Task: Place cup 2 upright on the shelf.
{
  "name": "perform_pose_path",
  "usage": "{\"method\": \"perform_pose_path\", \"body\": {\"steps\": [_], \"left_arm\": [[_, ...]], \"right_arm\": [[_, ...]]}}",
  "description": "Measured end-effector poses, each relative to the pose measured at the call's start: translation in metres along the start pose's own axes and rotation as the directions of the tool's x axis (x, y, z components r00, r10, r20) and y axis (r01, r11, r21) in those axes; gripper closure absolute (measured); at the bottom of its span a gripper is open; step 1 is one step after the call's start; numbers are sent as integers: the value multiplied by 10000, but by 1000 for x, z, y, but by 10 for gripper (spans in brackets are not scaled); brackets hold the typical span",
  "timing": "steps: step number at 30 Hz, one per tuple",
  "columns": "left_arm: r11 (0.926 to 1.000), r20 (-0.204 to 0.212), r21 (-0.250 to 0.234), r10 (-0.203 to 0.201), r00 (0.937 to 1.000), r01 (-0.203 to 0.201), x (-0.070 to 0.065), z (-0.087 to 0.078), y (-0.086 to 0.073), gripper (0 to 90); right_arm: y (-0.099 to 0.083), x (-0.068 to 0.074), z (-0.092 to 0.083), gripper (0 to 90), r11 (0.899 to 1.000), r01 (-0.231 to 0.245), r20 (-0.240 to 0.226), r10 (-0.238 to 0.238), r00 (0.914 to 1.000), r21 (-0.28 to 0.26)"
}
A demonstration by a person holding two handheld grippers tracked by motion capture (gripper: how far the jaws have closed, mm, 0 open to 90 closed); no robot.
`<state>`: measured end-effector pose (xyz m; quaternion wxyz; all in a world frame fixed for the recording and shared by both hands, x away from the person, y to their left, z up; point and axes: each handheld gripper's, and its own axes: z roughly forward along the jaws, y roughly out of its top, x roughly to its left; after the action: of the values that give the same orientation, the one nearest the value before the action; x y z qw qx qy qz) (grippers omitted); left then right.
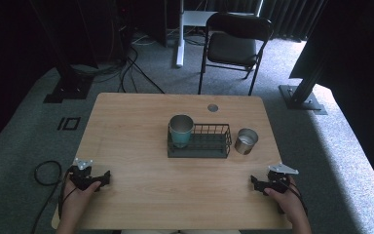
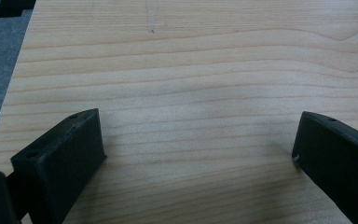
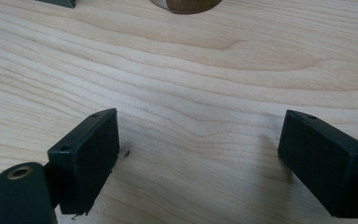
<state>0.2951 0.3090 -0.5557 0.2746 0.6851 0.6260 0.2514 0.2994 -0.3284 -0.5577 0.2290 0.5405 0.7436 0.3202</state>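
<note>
Steel cup (image 1: 246, 141) right of rack (image 1: 209, 146), untouched; teal cup (image 1: 180, 130) already in rack. Both grippers' fingers wide, empty, near surface (image 1: 141, 146) edge.

A lab or recording studio — dark curtains (image 1: 292, 14) hang behind, black metal frame legs (image 1: 304, 92) stand bolted on grey carpet (image 1: 24, 146), loose black cables (image 1: 131, 68) trail past a black folding chair (image 1: 233, 46) beyond the light wooden counter (image 1: 136, 146)

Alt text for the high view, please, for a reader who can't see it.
A person's hands rest an open left gripper and right gripper on the near corners of a wooden table. Mid-table, a teal cup stands in a black wire basket; a steel cup stands just right of it.
</note>
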Motion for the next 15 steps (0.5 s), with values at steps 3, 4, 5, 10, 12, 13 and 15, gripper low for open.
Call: {"method": "perform_pose_path", "body": {"steps": [3,4,5,10,12,13,15], "left_arm": [[10000,-1,2,2,10000,-2,0,0,0,26],[10000,1,2,1,10000,-1,0,0,0,26],[10000,0,3,2,10000,-2,0,0,0,26],[10000,-3,-1,-1,10000,1,0,0,0,26],[10000,-2,0,-2,10000,2,0,0,0,26],[10000,2,1,0,10000,0,0,0,0,26],[10000,18,-2,15,10000,-15,0,0,0,26]], "right_arm": [[0,0,0,121,10000,0,11,0,10000,-6],[0,0,0,121,10000,9,1,-9,10000,-9],[0,0,0,122,10000,8,-4,-8,10000,-11],[1,0,1,130,10000,23,-19,-23,10000,-38],[3,0,2,130,10000,38,39,-38,10000,-68],[4,0,3,130,9999,27,38,-26,10000,-120],[5,0,4,130,9999,41,4,-41,10000,-158]]}}
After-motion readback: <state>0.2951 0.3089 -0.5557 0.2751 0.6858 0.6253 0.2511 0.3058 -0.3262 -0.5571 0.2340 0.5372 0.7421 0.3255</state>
